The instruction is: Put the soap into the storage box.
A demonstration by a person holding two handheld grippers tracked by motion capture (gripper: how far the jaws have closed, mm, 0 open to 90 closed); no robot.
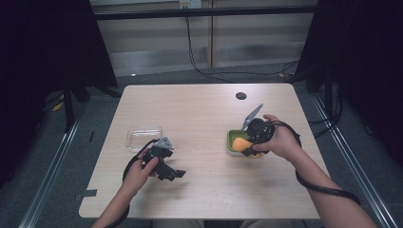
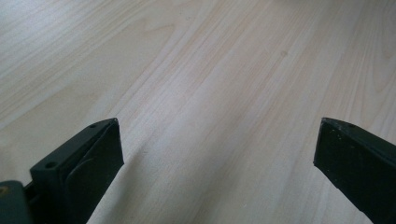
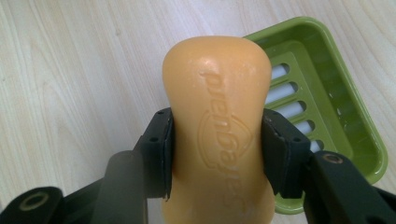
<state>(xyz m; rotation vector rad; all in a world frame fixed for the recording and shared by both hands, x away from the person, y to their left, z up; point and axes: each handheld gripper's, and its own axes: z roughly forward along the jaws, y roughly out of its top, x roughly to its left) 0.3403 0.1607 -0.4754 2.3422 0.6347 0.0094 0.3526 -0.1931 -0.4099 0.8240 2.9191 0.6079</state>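
An orange bar of soap (image 3: 219, 126) with an embossed brand mark is clamped at its waist by my right gripper (image 3: 217, 154), whose pads press both its sides. It hangs just over the edge of a green slotted soap dish (image 3: 327, 93). From above, the soap (image 1: 241, 144) and right gripper (image 1: 252, 142) are at the green dish (image 1: 232, 138) on the right half of the table. My left gripper (image 1: 173, 175) rests low on the left side, jaws wide apart over bare wood (image 2: 215, 93), nothing between them.
A clear plastic lid or tray (image 1: 143, 136) lies just beyond the left hand. A small dark round spot (image 1: 241, 96) sits near the table's far edge. Cables trail from both grippers. The light wooden table (image 1: 204, 190) ends close to the person.
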